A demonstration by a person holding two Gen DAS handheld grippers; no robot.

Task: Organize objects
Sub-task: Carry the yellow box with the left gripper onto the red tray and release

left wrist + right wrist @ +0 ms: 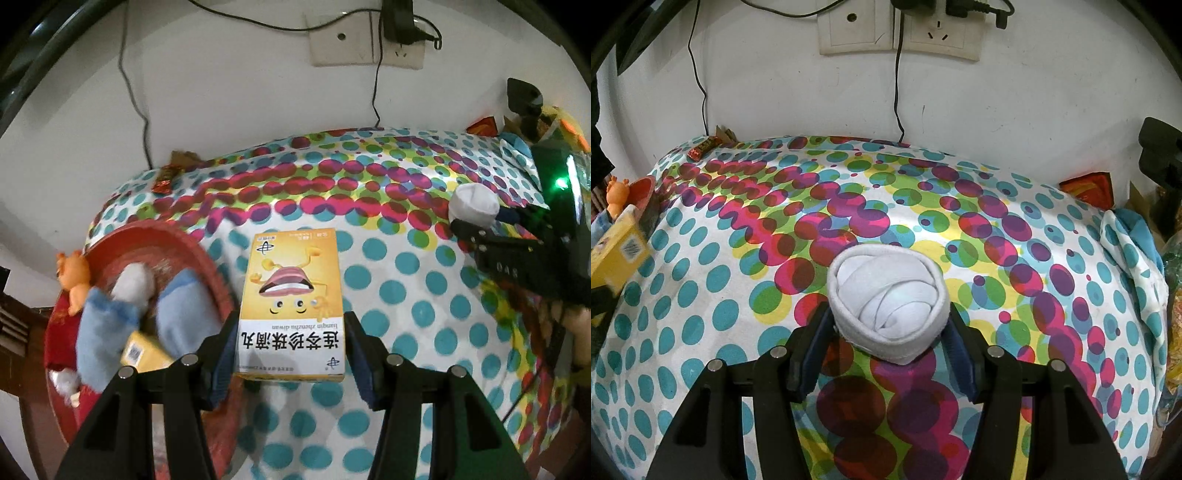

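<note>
Grip: left gripper (290,354) fingers pinch medicine box (291,302) for red tray (207,254) | right gripper (886,343) fingers pinch rolled white sock (888,301), clear of tabletop (1015,295)

blurred blue socks (110,332) (motion-smeared), half-hidden tray (207,254)

Yellow box (291,306), white sock roll (888,295), multicoloured polka-dot tablecloth (960,229).

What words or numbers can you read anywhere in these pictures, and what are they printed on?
"连芩珍珠滴丸": big black characters, upside down, on the yellow medicine box held in the left claw.
"lianqin zhenzhu diwan": small line beside those characters, same box.
"048": seen upside down on the black body of the right claw.
Too small or blurred: the box's other fine print, the snack wrapper, the second yellow box.
</note>
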